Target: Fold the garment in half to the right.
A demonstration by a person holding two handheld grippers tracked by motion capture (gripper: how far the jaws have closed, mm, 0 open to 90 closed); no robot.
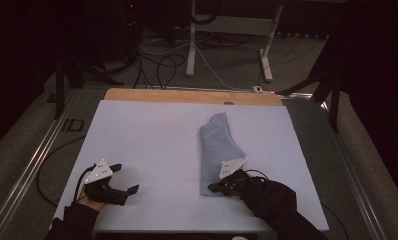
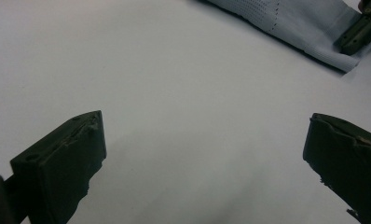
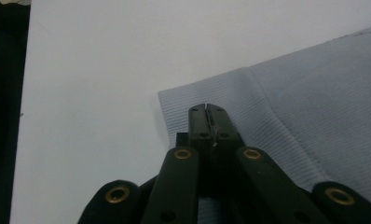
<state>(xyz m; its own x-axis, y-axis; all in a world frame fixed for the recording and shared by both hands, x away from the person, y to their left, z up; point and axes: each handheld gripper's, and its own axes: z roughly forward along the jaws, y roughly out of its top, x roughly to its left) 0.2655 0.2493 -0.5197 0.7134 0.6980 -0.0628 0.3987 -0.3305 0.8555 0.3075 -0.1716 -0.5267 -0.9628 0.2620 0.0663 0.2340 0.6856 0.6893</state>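
A pale blue cloth (image 1: 217, 145) lies folded lengthwise on the white table cover (image 1: 147, 135), right of centre. Its ribbed hem (image 3: 249, 93) points toward me. My right gripper (image 1: 213, 187) rests at the near left corner of that hem. In the right gripper view its jaws (image 3: 208, 109) are pressed together on the ribbed edge of the cloth (image 3: 323, 102). My left gripper (image 1: 126, 178) sits at the near left of the table, open, with bare cover between its jaws (image 2: 204, 126). The left gripper view also catches the cloth (image 2: 295, 23) and the right gripper (image 2: 360, 32) at its top right.
A wooden strip (image 1: 187, 96) edges the table's far side. Metal rails (image 1: 32, 160) run along both sides. Behind the table, desk legs (image 1: 191, 45) and loose cables (image 1: 162, 65) stand on a dark floor. The cover spreads wide and white left of the cloth.
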